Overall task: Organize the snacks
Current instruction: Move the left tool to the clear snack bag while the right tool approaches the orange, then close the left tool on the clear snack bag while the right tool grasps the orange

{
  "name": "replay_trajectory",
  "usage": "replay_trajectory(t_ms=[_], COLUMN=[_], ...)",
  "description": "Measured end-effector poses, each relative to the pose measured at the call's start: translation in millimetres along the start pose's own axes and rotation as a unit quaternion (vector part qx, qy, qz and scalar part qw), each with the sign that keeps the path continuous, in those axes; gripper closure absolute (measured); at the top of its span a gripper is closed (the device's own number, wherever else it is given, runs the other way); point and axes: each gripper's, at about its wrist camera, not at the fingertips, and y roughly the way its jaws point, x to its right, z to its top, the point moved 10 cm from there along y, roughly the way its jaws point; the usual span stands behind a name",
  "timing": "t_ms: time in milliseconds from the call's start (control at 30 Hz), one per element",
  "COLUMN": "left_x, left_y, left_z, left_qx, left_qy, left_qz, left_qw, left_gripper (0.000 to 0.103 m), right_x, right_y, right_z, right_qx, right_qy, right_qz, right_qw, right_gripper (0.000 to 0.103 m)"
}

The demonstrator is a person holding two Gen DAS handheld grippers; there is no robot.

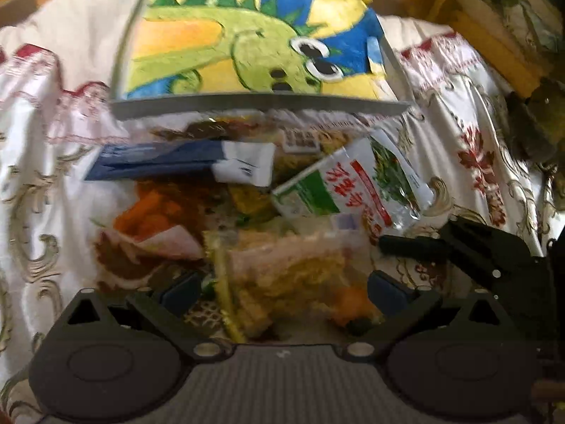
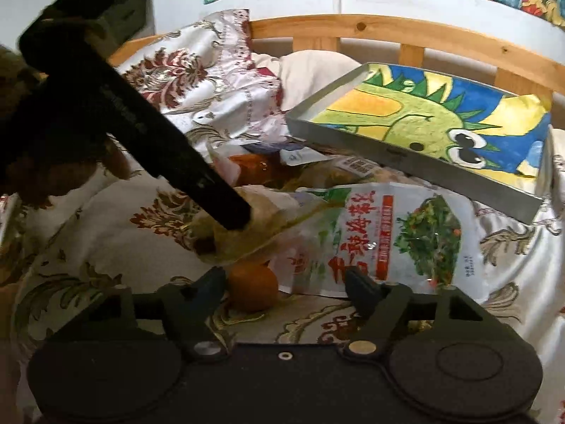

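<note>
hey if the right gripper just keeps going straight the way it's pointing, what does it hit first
Most likely the round orange snack, which lies just ahead between the open fingers of the right gripper. Right behind it is the green-and-white vegetable packet. Depth is hard to judge through the fisheye.

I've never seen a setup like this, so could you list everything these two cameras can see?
Shallow grey metal tray lined with a green dinosaur drawing: one, far side of the bed.
White-and-green pickled-vegetable packet: one, beside the tray.
Dark blue flat packet: one, near the tray's edge.
Clear packet of yellowish snacks: one, nearest the left camera.
Small round orange fruit: one, between the right fingers.
White floral bedspread: underneath everything.
Wooden bed rail: behind.
Left hand-held gripper: black, open.
Right hand-held gripper: black, open.
</note>
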Motion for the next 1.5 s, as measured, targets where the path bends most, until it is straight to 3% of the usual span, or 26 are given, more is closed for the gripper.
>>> replay_trajectory(t_ms=[133,300,567,867,1267,1333,1433,1500], left_x=[3,3,7,8,0,0,-1,-2], left_y=[6,13,18,28,14,13,18,21], left_z=[3,2,5,15,6,5,4,3], left_qx=[-0.014,-0.003,0.000,0.007,0.041,0.045,0.041,0.040], left_qy=[0.001,-0.022,-0.070,-0.081,-0.098,-0.100,-0.103,-0.111], left_qz=[-0.011,-0.021,-0.002,0.033,-0.004,-0.007,0.001,0.007], left_qw=[0.9998,0.9995,0.9976,0.9962,0.9943,0.9939,0.9938,0.9930], left_gripper=[0.000,0.000,0.000,0.000,0.012,0.011,0.000,0.000], right_x=[0,-10,-12,-12,-13,-15,-17,-16], right_y=[3,6,8,8,10,9,9,10], right_z=[1,0,-3,-5,-6,-6,-6,-6], right_qx=[-0.008,-0.017,-0.022,-0.022,-0.025,-0.025,-0.027,-0.028], right_qy=[0.008,-0.005,-0.001,-0.006,-0.005,-0.009,-0.012,-0.014], right_qz=[0.010,0.010,-0.011,-0.025,-0.025,-0.028,-0.034,-0.036], right_qw=[1.000,1.000,1.000,0.999,0.999,0.999,0.999,0.999], right_gripper=[0.032,0.038,0.061,0.066,0.068,0.068,0.068,0.068])
